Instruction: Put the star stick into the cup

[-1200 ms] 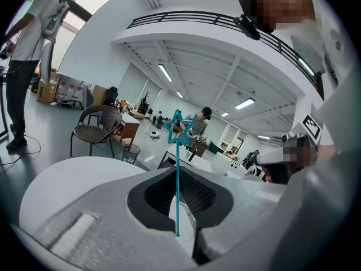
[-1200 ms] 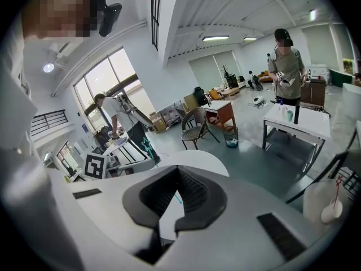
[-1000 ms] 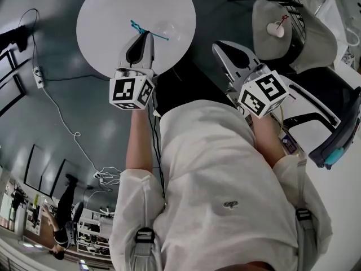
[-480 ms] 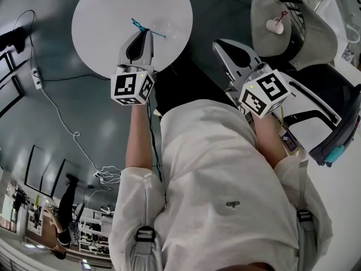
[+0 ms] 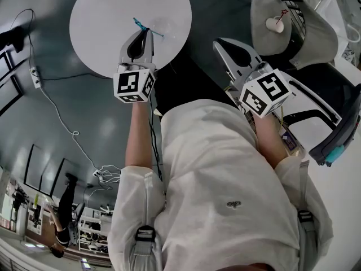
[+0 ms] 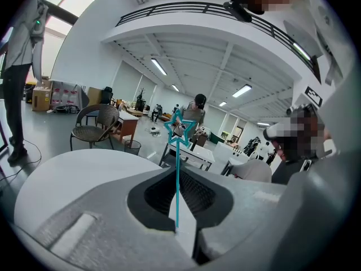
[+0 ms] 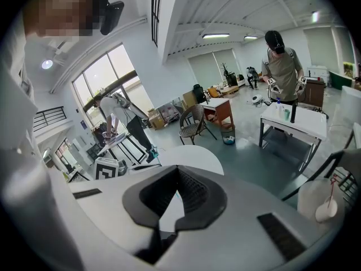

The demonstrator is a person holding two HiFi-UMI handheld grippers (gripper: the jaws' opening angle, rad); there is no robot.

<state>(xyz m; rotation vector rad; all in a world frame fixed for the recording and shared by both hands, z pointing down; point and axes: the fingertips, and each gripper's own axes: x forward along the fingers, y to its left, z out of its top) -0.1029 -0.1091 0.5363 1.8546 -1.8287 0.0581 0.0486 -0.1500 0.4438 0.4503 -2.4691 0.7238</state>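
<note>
Star stick (image 6: 177,174): teal, thin shaft, open star at the top. It is pinched low on the shaft by the left gripper (image 5: 144,33), whose jaws are closed tight on it, and the star end stands free above them. From above, the stick lies across the gripper's tip, over the near part of the round white table (image 5: 101,16). Cannot tell if it touches the top.

Cup (image 5: 274,24): small, white, on a grey chair seat (image 5: 264,4) well off to the right. A red stick stands in it. Teal stick and cup are well apart.

Right gripper (image 5: 221,46): jaws together, nothing between them, between table and chair.

Reckoning: pickup done. The carry across and the drop into the cup are both left.
</note>
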